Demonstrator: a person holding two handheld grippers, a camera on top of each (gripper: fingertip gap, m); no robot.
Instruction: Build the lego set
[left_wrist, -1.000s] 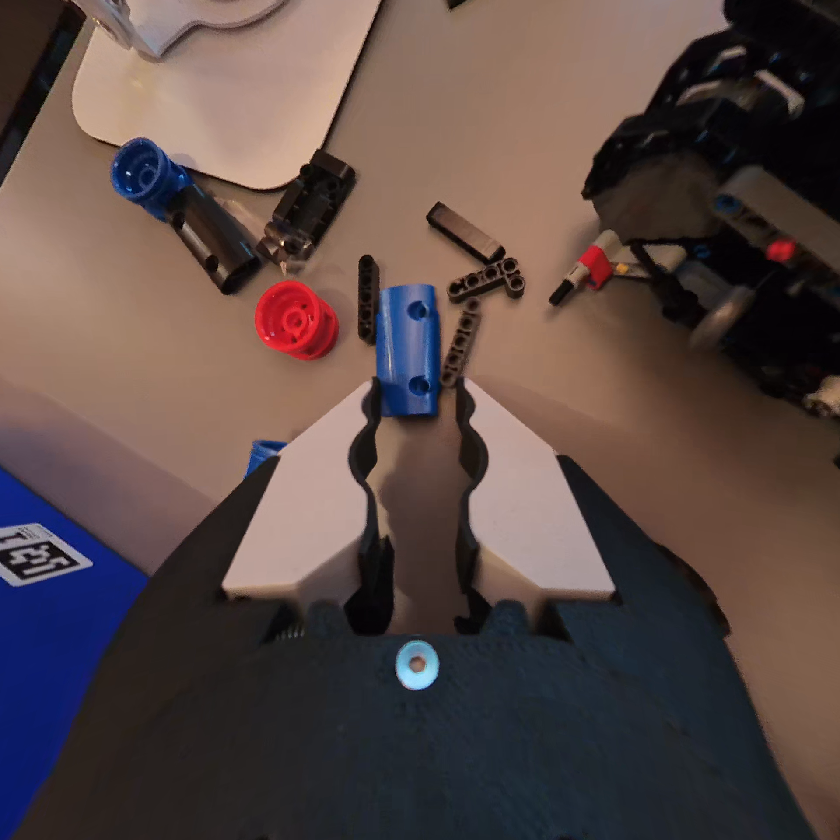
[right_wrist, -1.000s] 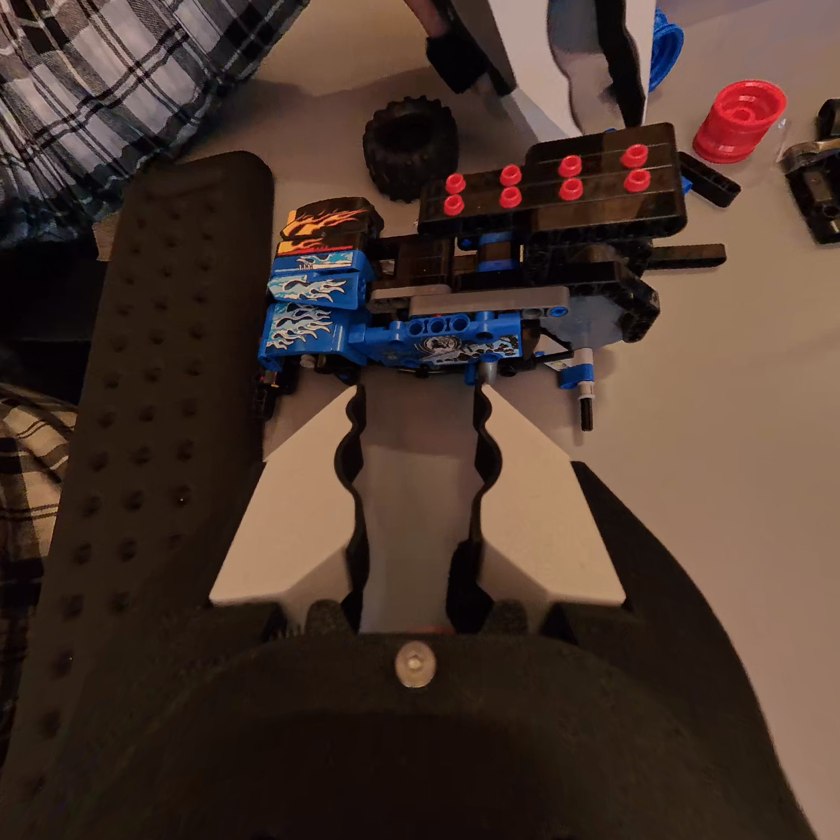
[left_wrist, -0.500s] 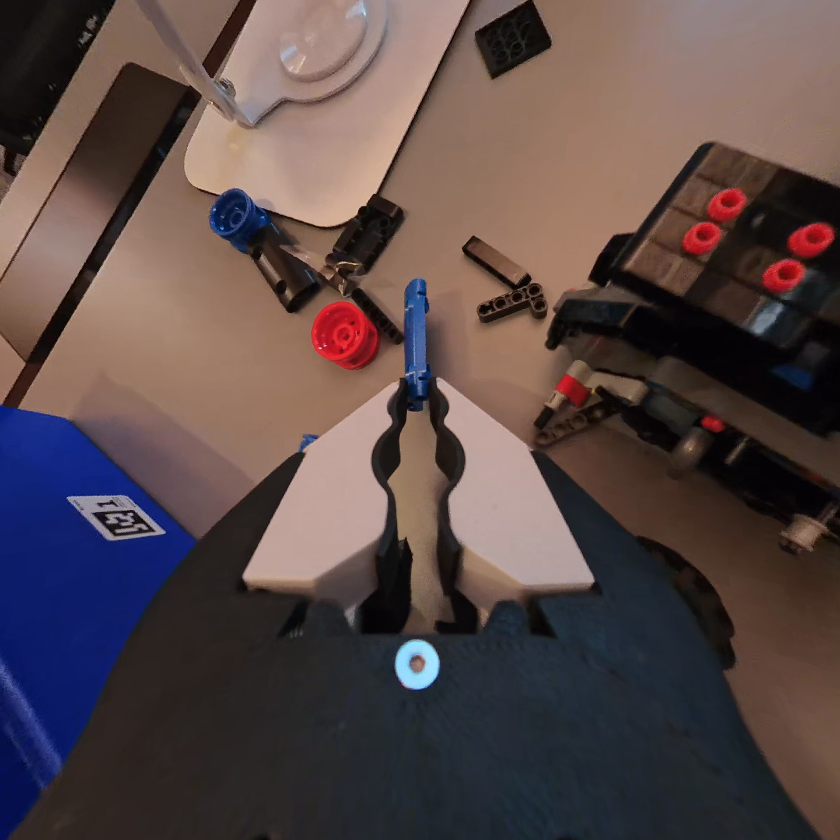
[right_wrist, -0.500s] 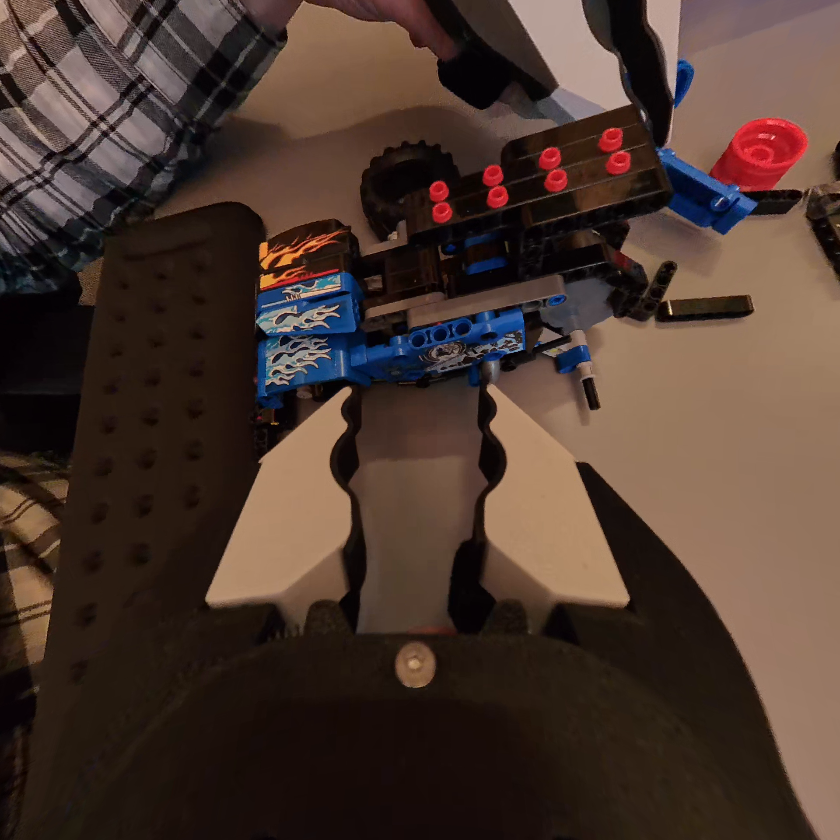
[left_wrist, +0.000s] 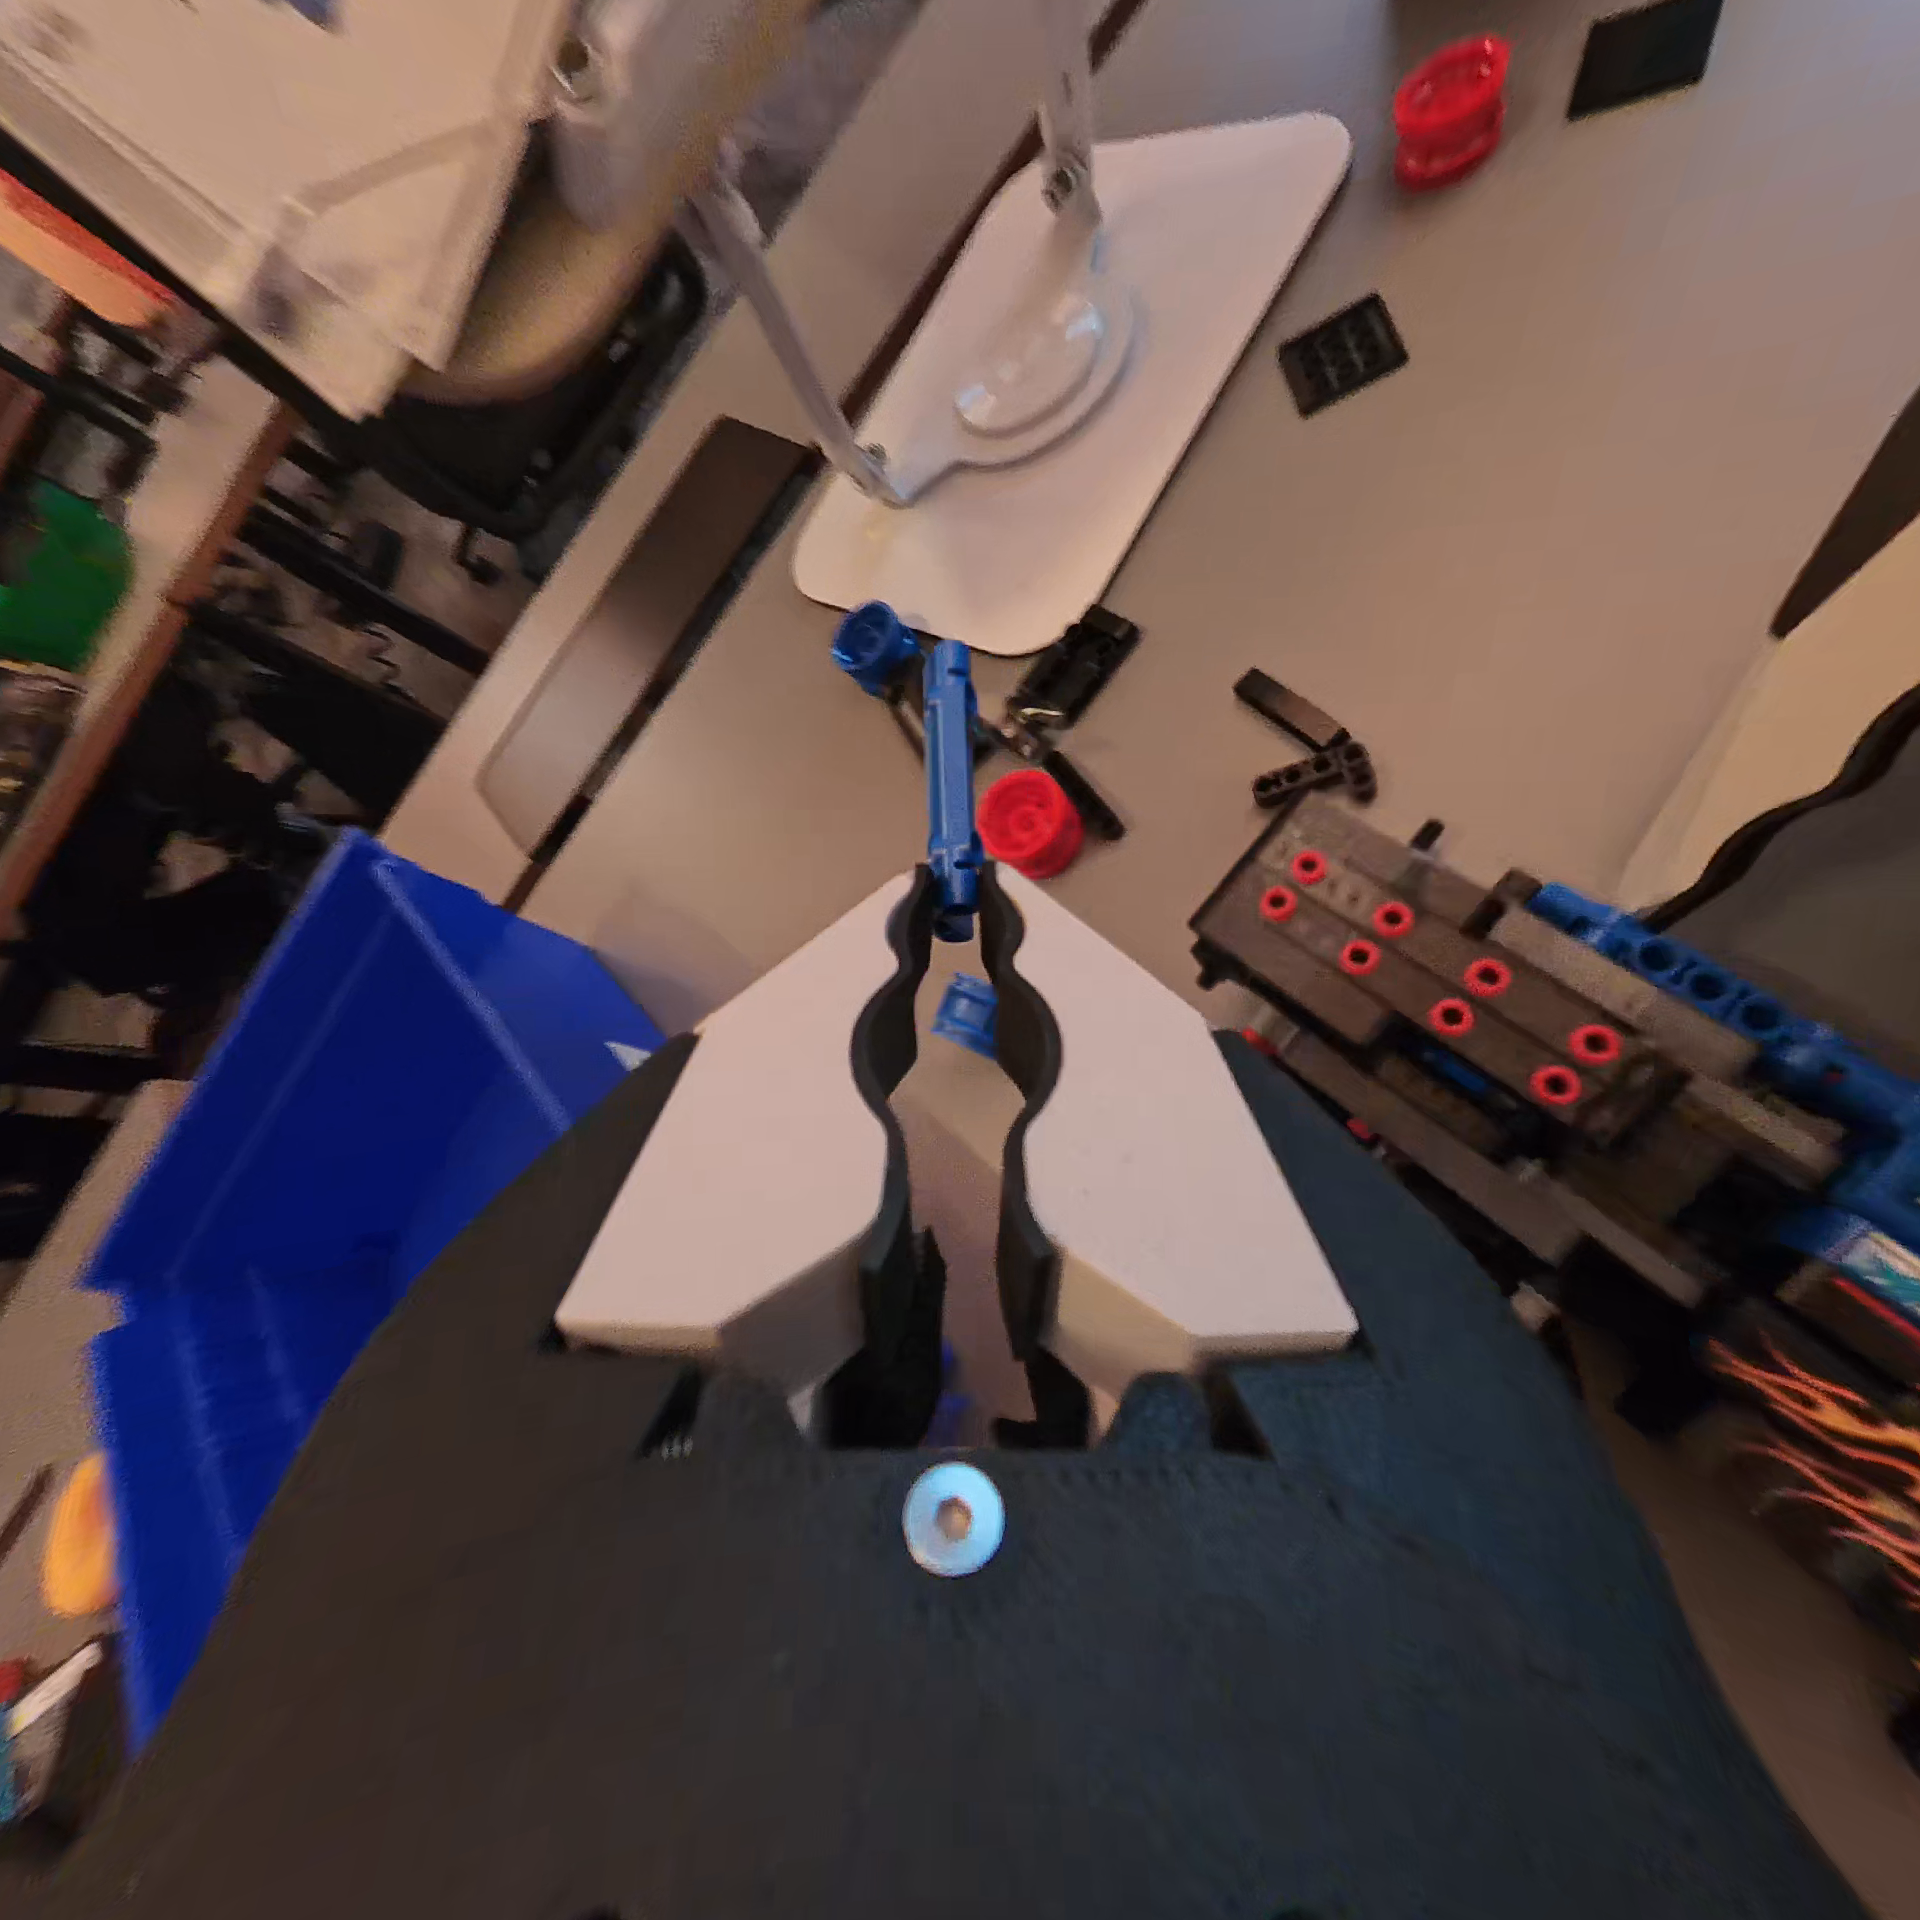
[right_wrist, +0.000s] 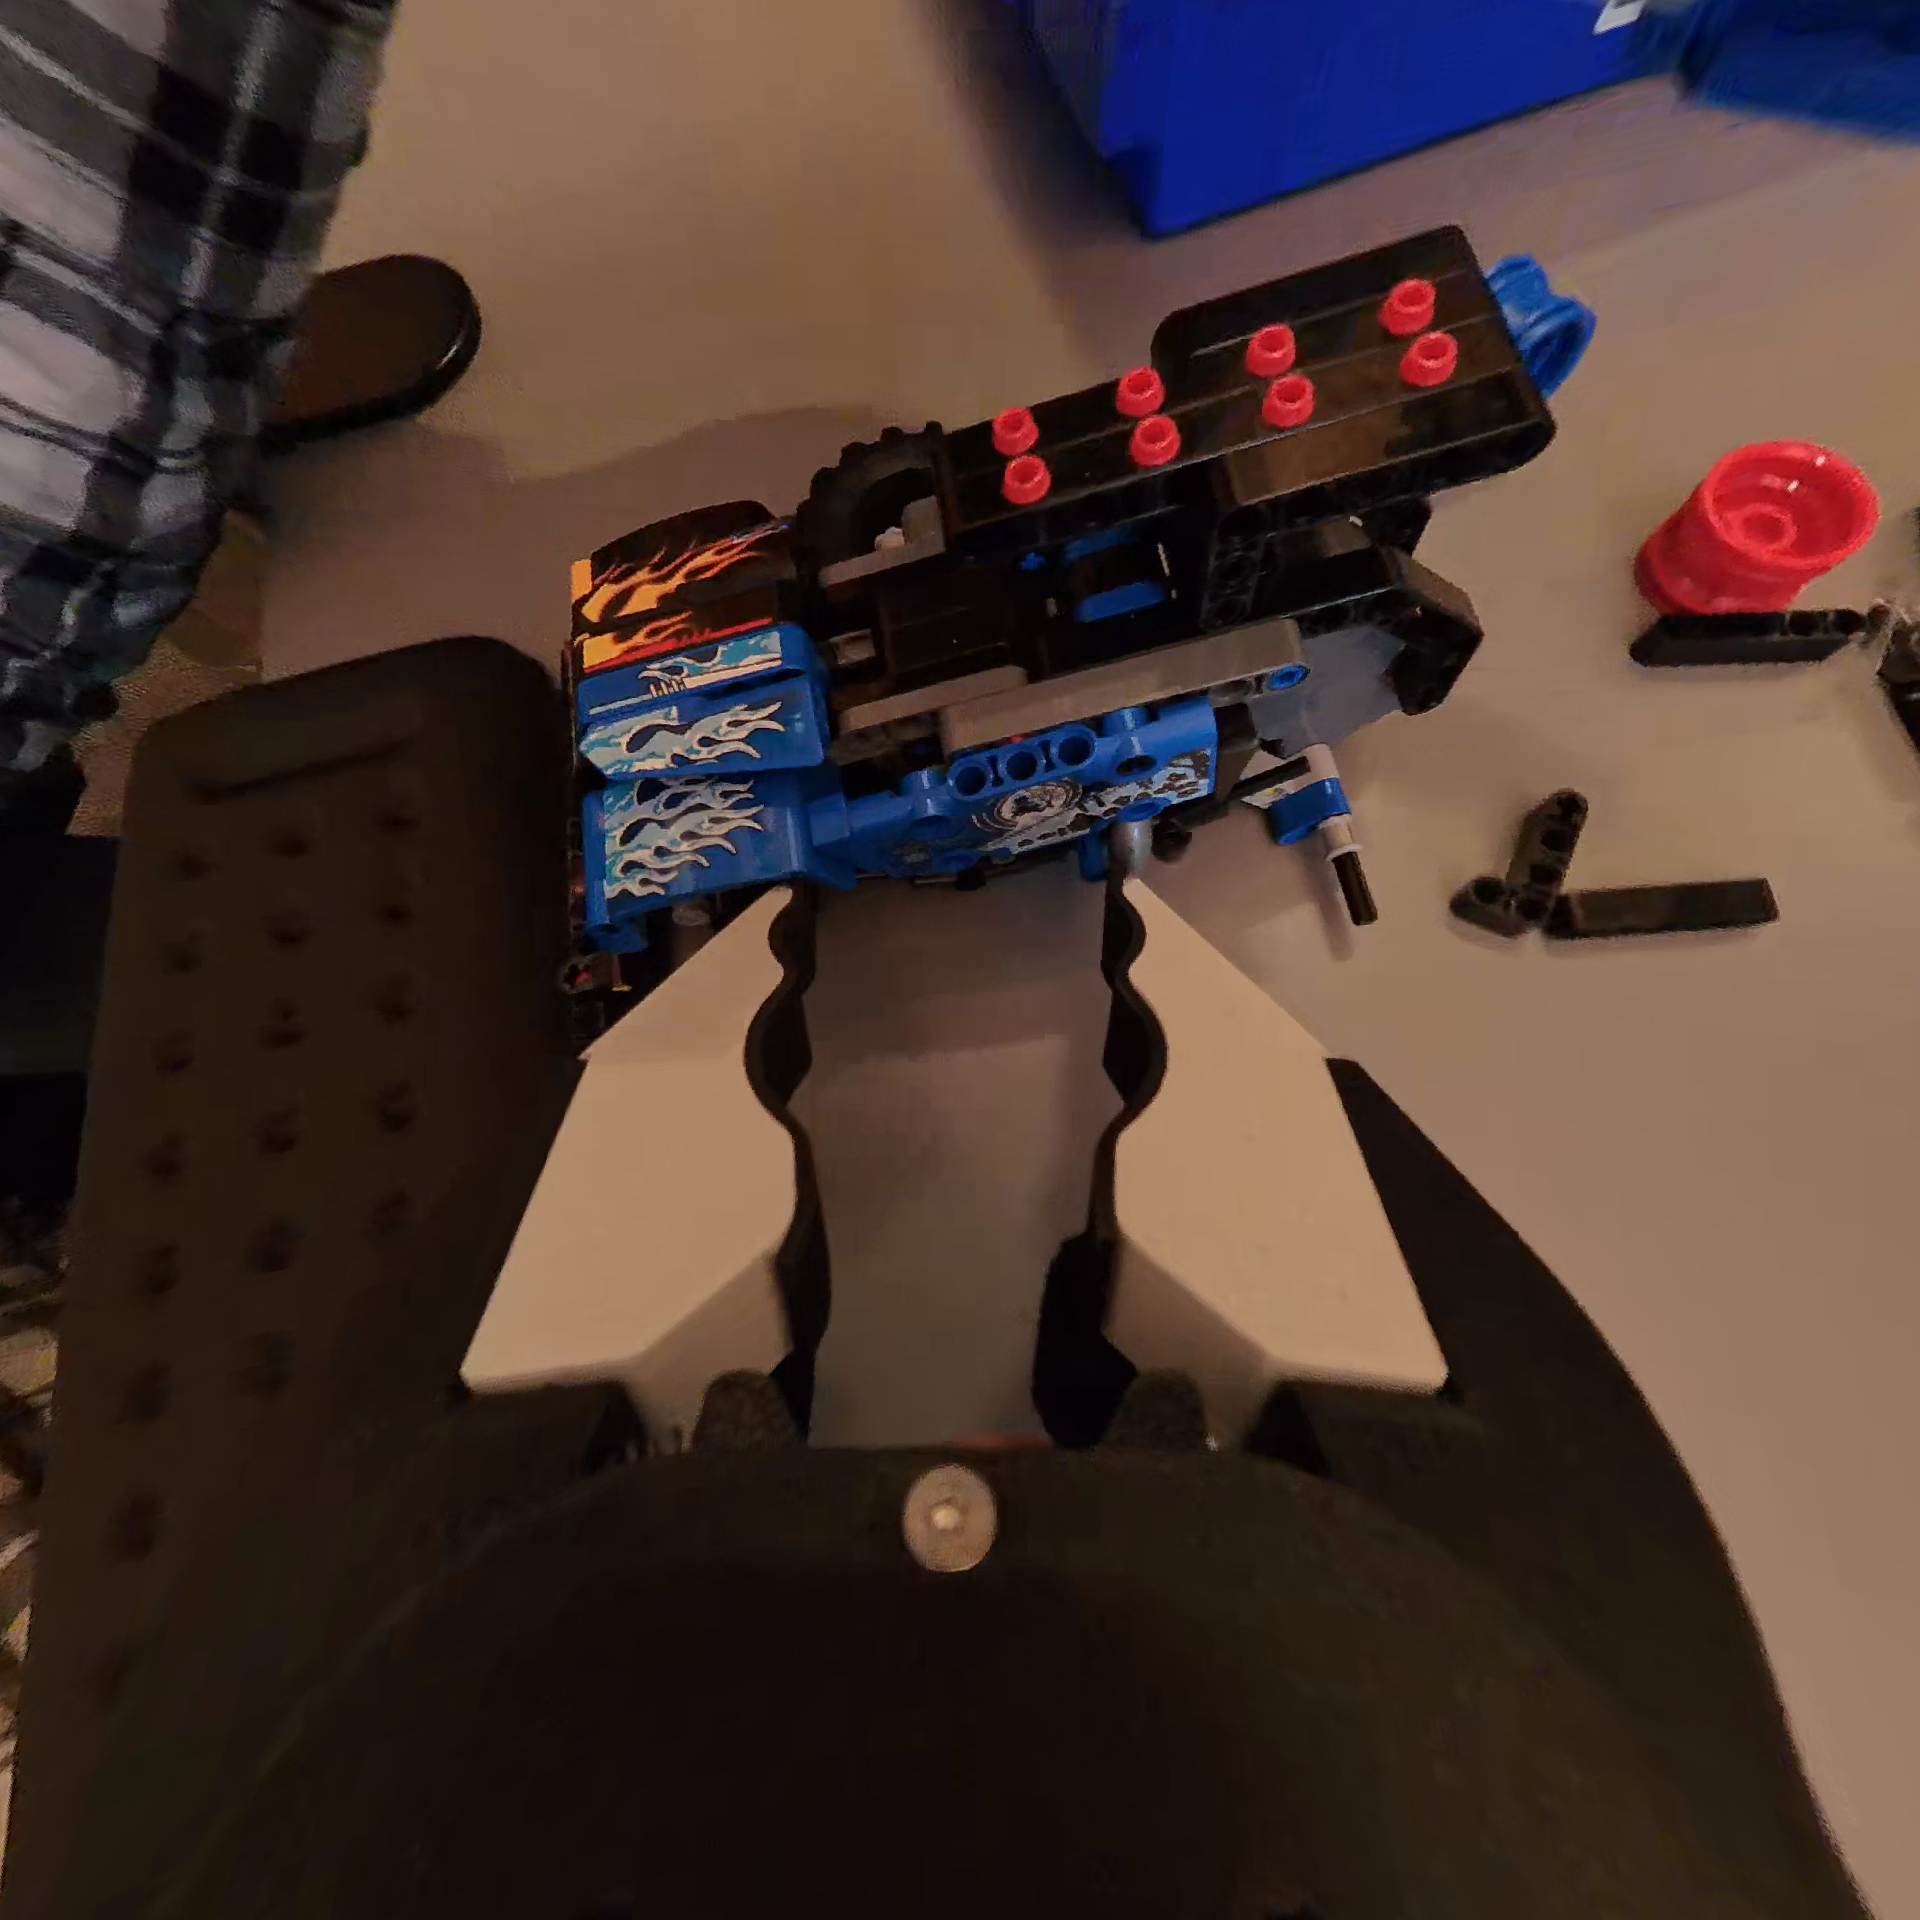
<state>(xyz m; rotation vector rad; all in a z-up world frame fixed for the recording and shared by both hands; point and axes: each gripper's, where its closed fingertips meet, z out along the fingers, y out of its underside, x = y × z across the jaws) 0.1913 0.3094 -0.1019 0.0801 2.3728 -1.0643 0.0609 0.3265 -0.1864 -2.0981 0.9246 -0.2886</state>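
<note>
My left gripper is shut on a blue lego panel, which sticks out edge-on past the fingertips, held above the table. The black and blue lego truck with red studs lies to its right. In the right wrist view my right gripper grips the truck at its blue flame-printed side, with the jaws wide apart. The truck's underside is hidden by the fingers. A red wheel hub and a blue hub lie on the table.
A blue bin stands to the left. A white stand base sits at the back, with black plates and another red hub beyond. Loose black beams lie right of the truck. A black dimpled pad and a plaid sleeve are left. The red wheel hub sits 11 cm or so from the ends of my left fingers. It is also in sight in the left wrist view.
My left gripper closed on the blue panel, lifted it off the table and drew back. It has left the right wrist view. The truck has swung with my right gripper.
</note>
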